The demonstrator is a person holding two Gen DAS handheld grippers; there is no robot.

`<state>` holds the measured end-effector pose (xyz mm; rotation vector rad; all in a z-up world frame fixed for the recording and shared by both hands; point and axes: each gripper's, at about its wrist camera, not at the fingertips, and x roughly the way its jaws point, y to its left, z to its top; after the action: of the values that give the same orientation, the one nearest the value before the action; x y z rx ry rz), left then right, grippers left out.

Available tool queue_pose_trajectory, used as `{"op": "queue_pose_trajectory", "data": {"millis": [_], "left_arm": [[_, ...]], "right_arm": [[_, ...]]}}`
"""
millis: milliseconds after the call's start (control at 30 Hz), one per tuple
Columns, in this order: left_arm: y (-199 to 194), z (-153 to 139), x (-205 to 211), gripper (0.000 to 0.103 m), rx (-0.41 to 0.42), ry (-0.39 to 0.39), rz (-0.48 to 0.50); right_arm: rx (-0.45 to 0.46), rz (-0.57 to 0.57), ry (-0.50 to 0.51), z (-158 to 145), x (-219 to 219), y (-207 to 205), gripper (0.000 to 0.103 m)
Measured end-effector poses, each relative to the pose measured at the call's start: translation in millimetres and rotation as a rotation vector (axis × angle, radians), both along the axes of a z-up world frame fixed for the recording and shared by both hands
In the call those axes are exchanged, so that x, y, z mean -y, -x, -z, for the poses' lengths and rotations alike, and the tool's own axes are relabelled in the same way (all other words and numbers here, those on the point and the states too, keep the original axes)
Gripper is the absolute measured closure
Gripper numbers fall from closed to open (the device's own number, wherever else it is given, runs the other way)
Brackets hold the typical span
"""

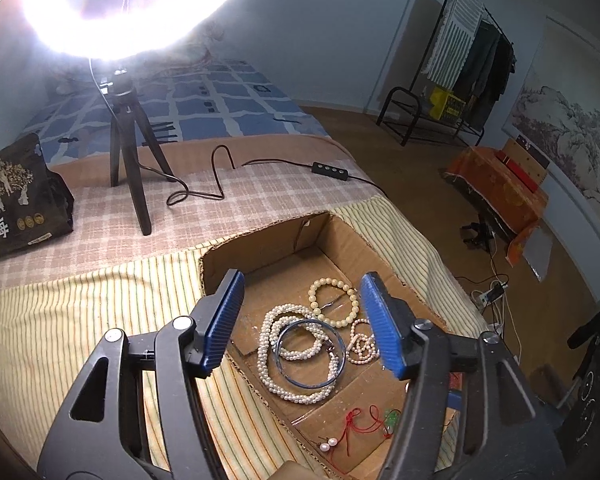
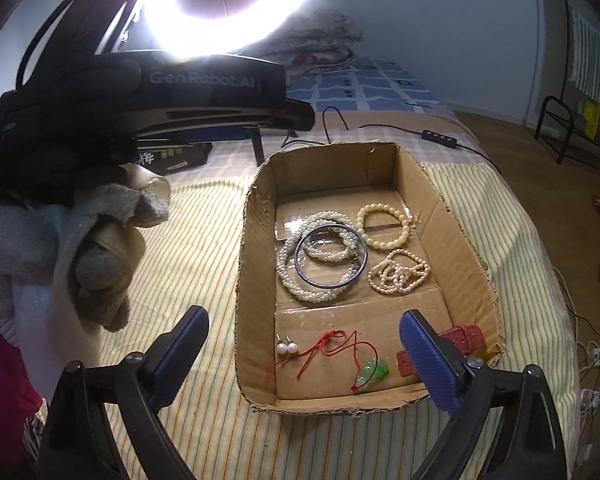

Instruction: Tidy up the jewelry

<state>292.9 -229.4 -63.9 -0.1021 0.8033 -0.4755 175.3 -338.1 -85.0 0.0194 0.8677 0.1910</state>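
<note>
A shallow cardboard box [image 2: 256, 208] [image 1: 260, 248] lies on the striped cloth and holds the jewelry. Inside are a white pearl necklace [image 2: 288, 280] [image 1: 266, 344], a blue bangle [image 2: 330, 258] [image 1: 311, 354] lying on it, a cream bead bracelet [image 2: 384, 227] [image 1: 334, 296], a small pinkish pearl strand [image 2: 398, 272] [image 1: 363, 346], two pearl earrings [image 2: 287, 347] [image 1: 327, 445], a green pendant on a red cord [image 2: 370, 370] [image 1: 364, 426] and a red strap [image 2: 460, 338]. My left gripper [image 1: 300, 320] is open and empty above the box. My right gripper [image 2: 304, 356] is open and empty at the box's near end.
A ring light on a black tripod [image 1: 130, 160] stands behind the box, its cable and switch [image 1: 328, 168] lying on the checked cloth. A dark bag [image 1: 16, 196] sits at the left. The gloved hand holding the left gripper [image 2: 92, 240] is left of the box. The bed edge drops to the floor at the right.
</note>
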Motion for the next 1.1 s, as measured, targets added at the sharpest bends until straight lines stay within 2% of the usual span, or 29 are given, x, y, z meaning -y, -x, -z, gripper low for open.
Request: {"op": "queue_pose_trajectory", "data": {"millis": [200,400,700,1100], "left_arm": [[8,-8,-6,0.038,0.016,-0.004,-0.004],[16,-17,-13,0.032,0.04,-0.007,-0.015],[28,-31,-29,0.028,0.058,-0.007,-0.046],[64,-65,-66,0.024,0.121,-0.024,-0.109]], "right_arm": [[0.022,0.024,0.025,-6,-3,2,0.0],[0.042,0.026,0.059,-12,-9,5,0.0],[0.085,0.032,0.102,-23,-18,17,0.0],[0.195,0.095,0.133,-59,-24,41,0.0]]}}
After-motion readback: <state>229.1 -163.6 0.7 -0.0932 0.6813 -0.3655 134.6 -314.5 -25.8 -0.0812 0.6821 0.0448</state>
